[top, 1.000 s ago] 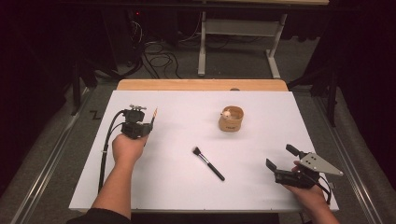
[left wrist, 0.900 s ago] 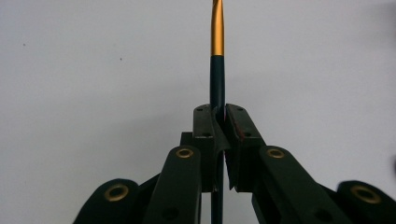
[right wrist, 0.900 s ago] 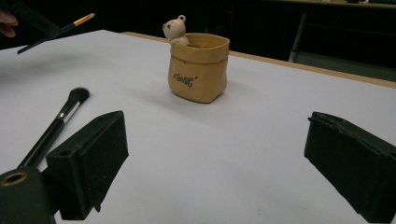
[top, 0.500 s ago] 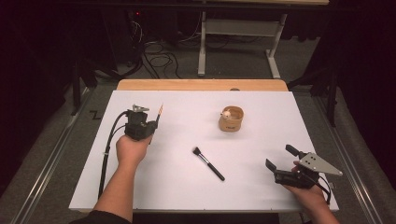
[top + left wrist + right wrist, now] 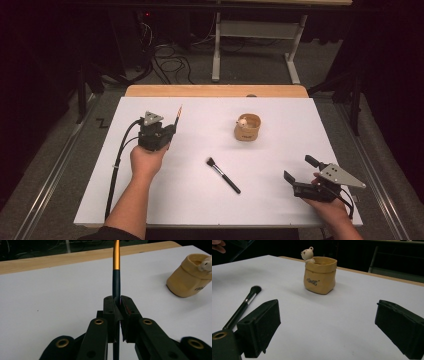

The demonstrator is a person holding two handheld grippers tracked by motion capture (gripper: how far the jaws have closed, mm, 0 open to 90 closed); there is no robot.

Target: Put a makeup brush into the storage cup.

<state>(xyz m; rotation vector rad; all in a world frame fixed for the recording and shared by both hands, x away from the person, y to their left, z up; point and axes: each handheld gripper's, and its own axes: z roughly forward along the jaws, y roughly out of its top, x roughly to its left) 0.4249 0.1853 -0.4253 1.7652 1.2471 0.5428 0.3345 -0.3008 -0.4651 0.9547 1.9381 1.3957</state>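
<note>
My left gripper (image 5: 169, 131) hovers over the left part of the white table, shut on a thin brush (image 5: 178, 112) with a dark teal handle and an orange-gold ferrule. In the left gripper view the jaws (image 5: 117, 302) pinch the handle and the brush (image 5: 116, 277) points up and forward. A black makeup brush (image 5: 223, 175) lies flat at the table's middle, bristles to the far left. Behind it stands a tan sack-shaped pot (image 5: 247, 128) with a small bear on its rim. My right gripper (image 5: 299, 169) rests open near the front right, with the pot (image 5: 320, 273) and the makeup brush (image 5: 242, 306) ahead of it.
The white table top (image 5: 150, 200) ends in a wooden strip (image 5: 215, 91) at its far edge. Beyond it are table legs and cables on a dark floor. The left gripper's black cable (image 5: 117, 165) trails down the table's left side.
My left gripper has shifted a little to the right and turned, the thin brush still in it. The right gripper, the makeup brush and the pot have stayed put.
</note>
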